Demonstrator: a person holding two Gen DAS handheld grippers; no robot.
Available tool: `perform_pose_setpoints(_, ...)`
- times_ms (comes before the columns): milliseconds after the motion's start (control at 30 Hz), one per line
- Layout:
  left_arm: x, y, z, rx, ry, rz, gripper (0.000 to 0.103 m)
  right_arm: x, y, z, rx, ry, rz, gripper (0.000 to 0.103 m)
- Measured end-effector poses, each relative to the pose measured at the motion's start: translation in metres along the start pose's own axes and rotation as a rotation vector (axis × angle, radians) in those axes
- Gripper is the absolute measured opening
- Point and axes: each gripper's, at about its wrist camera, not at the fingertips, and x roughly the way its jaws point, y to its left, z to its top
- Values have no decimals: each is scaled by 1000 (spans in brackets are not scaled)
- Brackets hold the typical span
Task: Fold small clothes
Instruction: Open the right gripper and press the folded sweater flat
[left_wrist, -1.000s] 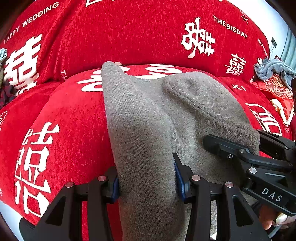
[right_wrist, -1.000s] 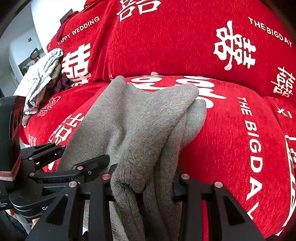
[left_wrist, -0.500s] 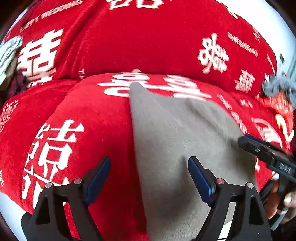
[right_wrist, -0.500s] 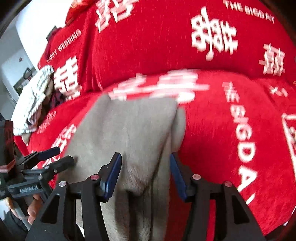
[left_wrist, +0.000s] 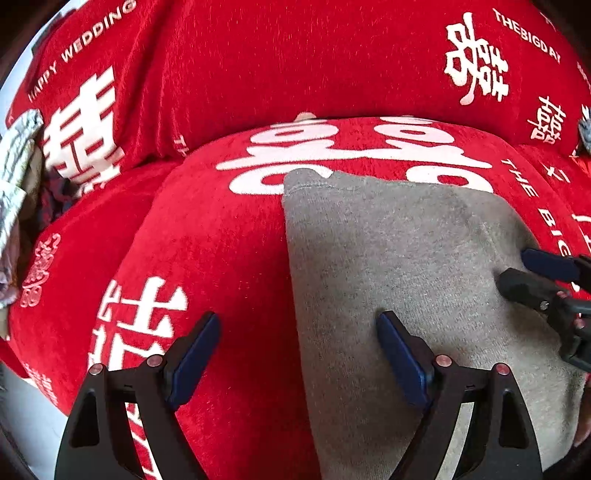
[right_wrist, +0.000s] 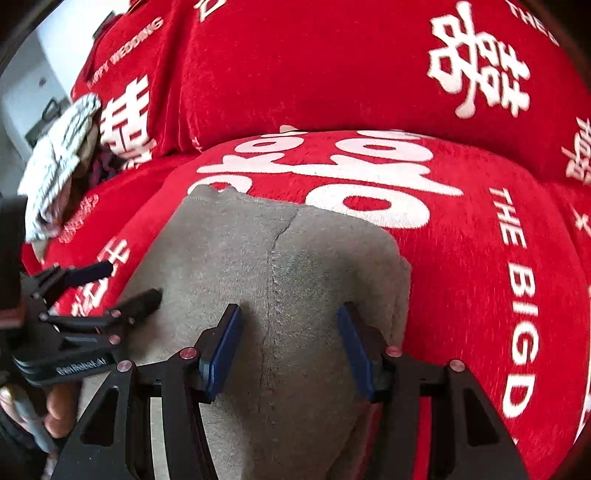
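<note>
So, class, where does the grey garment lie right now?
The grey garment lies flat on the red sofa cushion, below its big white characters, under both open hand-held grippers.

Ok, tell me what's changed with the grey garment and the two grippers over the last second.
Both grippers let go. The left gripper, clamped on the grey garment a second ago, now stands wide open over its left edge. The right gripper released the bunched folds and is open too. The garment, then lifted and draped in folds, now lies flat on the red sofa cover. The cover and the clothes pile stayed put.
</note>
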Motion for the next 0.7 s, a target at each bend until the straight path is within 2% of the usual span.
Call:
perform_pose_setpoints(67,-13,1,-6,-2,-22,-13,88,-19,13,-8,-33,-37,-7,58)
perform_pose_setpoints(167,-38,-1,-24,5,-68,-51,88,-57,38,-38,-137,-107,67,59)
perform_pose_setpoints(300,-55,-11,-52,44,-98,-47,88,-70,62,-73,-242,-89,142,60)
perform_pose_setpoints(433,-56,-19,-70,76,-115,-23,88,-51,64,-99,-288,-18,68,59)
perform_pose_setpoints(700,-47,-17,-84,65,-123,-46,89,-55,43,-124,-251,-49,43,59)
